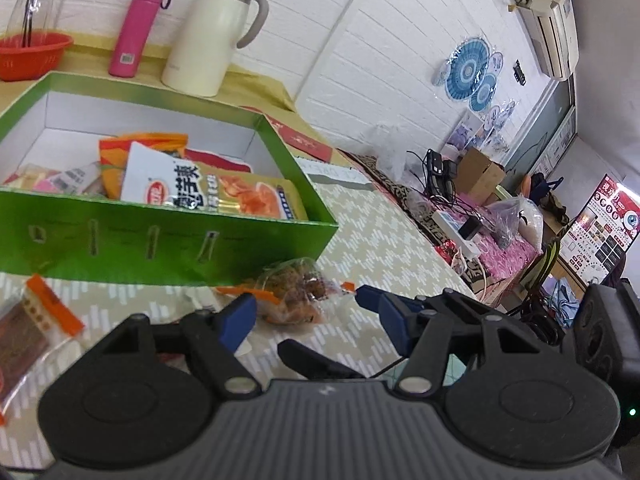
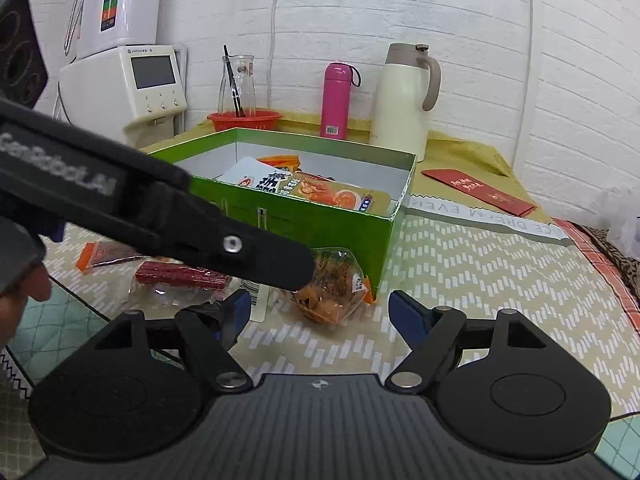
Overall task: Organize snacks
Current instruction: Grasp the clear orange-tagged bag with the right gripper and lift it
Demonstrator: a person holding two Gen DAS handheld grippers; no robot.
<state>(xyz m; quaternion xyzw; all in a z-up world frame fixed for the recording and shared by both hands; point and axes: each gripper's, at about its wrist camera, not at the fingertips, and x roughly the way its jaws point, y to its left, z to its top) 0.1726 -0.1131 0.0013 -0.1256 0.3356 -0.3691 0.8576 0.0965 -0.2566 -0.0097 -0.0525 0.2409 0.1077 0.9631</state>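
Observation:
A green box (image 1: 168, 240) (image 2: 320, 216) holds several snack packets, a yellow-and-white one (image 1: 208, 192) (image 2: 320, 190) on top. A clear packet of brown and orange snacks (image 1: 296, 296) (image 2: 332, 292) lies on the patterned mat just in front of the box. My left gripper (image 1: 306, 300) is open, its fingers to either side of this packet and just short of it. My right gripper (image 2: 320, 308) is open and empty, close behind the same packet. The left gripper's black body (image 2: 160, 216) crosses the right wrist view. A red stick packet (image 2: 180, 276) and an orange-edged packet (image 1: 36, 320) (image 2: 104, 256) lie to the left.
A pink bottle (image 1: 138, 28) (image 2: 335, 98), a cream jug (image 1: 216, 32) (image 2: 406, 100) and a red basket (image 1: 30, 54) (image 2: 244, 118) stand behind the box. A red envelope (image 2: 480, 192) lies at the right. White appliances (image 2: 124, 80) stand at the far left.

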